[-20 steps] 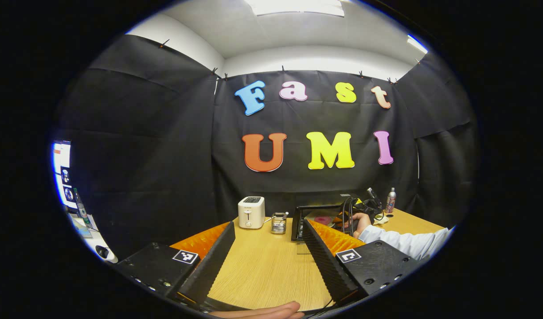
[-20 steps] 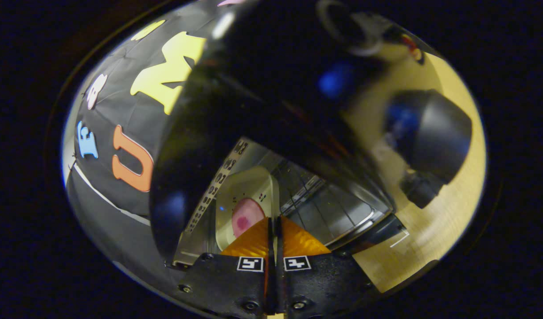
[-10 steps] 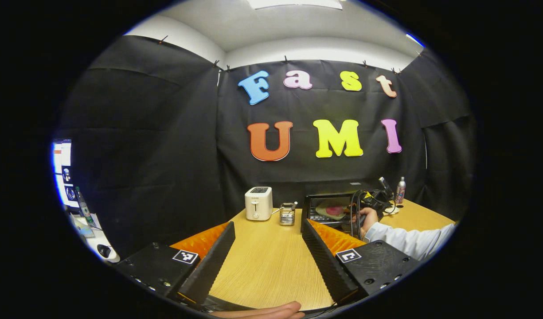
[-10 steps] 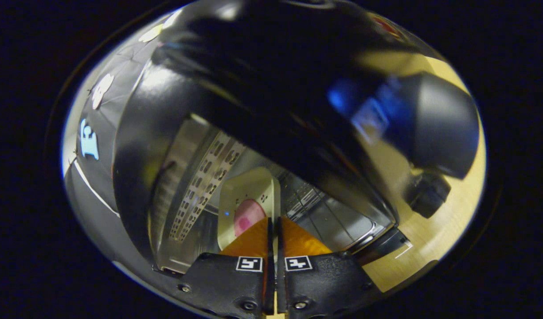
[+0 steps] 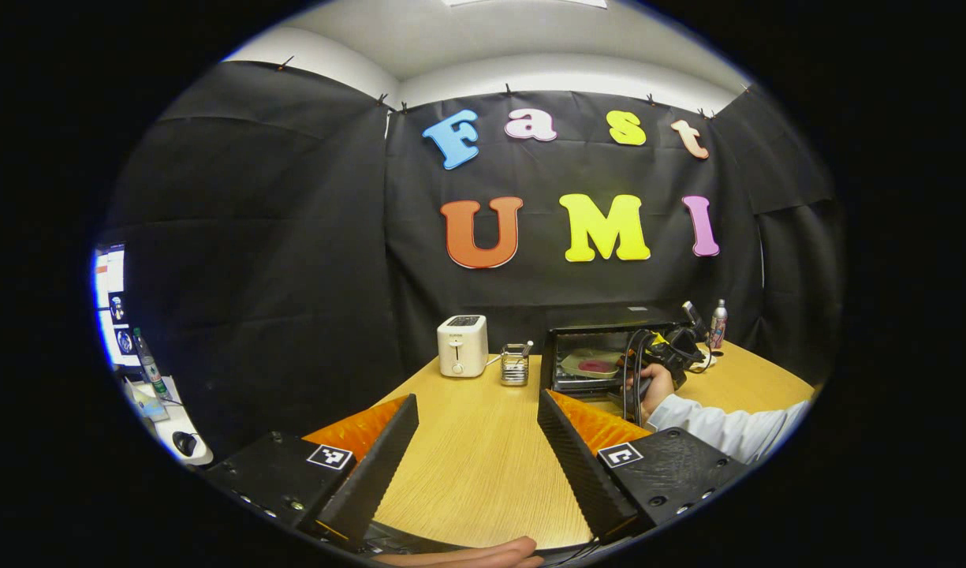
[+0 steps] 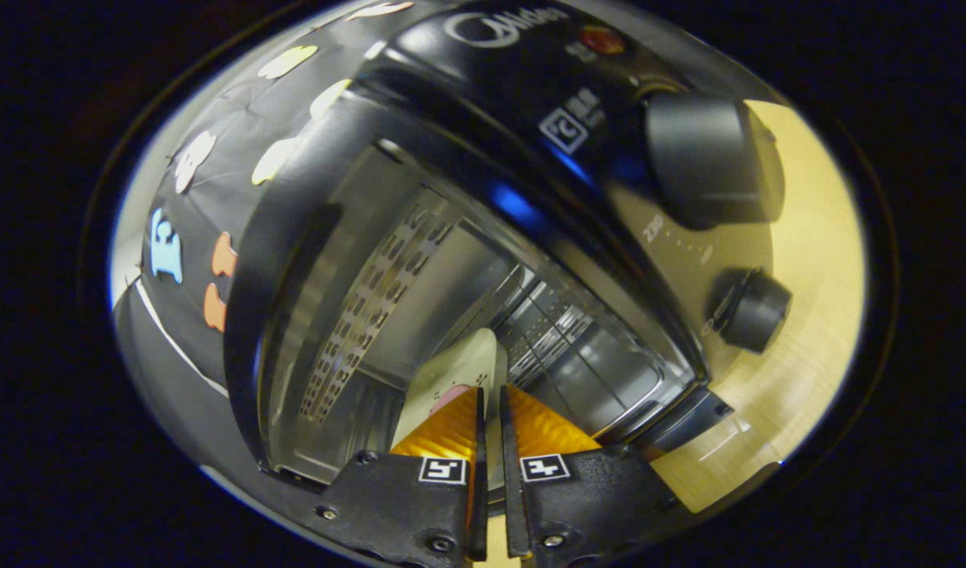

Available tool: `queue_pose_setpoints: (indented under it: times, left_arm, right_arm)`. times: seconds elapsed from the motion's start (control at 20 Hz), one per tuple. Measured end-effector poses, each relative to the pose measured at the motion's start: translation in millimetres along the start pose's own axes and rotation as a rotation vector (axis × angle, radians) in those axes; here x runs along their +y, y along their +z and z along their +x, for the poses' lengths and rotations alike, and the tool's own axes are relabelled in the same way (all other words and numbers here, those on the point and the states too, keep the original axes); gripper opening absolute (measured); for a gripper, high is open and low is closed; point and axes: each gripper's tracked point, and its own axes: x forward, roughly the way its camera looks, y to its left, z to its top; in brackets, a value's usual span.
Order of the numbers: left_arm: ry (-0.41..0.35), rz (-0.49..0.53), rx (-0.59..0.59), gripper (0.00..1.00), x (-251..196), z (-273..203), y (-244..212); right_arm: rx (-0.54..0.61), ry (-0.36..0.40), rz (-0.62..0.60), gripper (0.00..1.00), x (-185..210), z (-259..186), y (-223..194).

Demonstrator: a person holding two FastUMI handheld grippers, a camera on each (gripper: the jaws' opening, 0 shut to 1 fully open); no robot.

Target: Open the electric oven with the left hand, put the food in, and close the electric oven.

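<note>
left tongs (image 5: 476, 442) wide open, empty, low over the counter (image 5: 483, 481). right tongs (image 6: 489, 418) at the oven mouth, narrow gap, plate (image 6: 459, 371) edge between them; grip or release cannot be told. plate with pink food (image 6: 449, 396) sits inside the electric oven (image 6: 419, 260), door down. risks: dragging the plate back out on withdrawal; shutting the door on the right tongs. count: one oven, one plate, two knobs (image 6: 711, 170), one toaster (image 5: 462, 345), one wire holder (image 5: 515, 364), one bottle (image 5: 717, 323).
</note>
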Motion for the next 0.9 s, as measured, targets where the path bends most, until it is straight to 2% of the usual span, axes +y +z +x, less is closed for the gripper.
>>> queue_pose_setpoints:
  times: [0.05,0.1,0.25,0.3,0.5,0.55,0.8,0.9]
  left_arm:
    - [0.000,-0.001,0.007,0.97,-1.2,1.4,-2.7]
    - [0.000,-0.002,0.015,0.97,-3.4,4.1,-5.3]
    - [-0.005,-0.016,0.053,0.98,-8.7,6.5,-12.7]
    - [-0.006,-0.011,0.060,0.98,-11.0,5.8,-14.8]
    - [-0.030,-0.010,0.087,0.97,-26.9,6.6,-20.8]
    - [-0.029,-0.007,0.093,0.97,-26.3,6.7,-22.6]
    - [-0.008,-0.013,0.111,0.97,-27.3,3.6,-26.6]
    - [-0.002,-0.029,0.117,0.97,-29.4,6.3,-27.5]
  right_arm:
    - [-0.020,0.002,-0.028,0.16,-0.5,-4.0,3.8]
    - [-0.036,0.024,-0.056,0.19,4.6,-8.7,8.3]
    - [-0.077,0.007,-0.213,0.65,3.5,-24.4,10.6]
    - [-0.093,0.025,-0.257,0.80,8.6,-29.9,12.3]
    - [-0.157,0.033,-0.427,1.00,15.4,-69.7,21.4]
    - [-0.158,0.056,-0.448,0.96,20.2,-81.6,22.9]
    - [-0.182,0.137,-0.492,0.95,32.4,-160.6,43.3]
    - [-0.186,0.159,-0.552,0.94,34.5,-194.6,52.3]
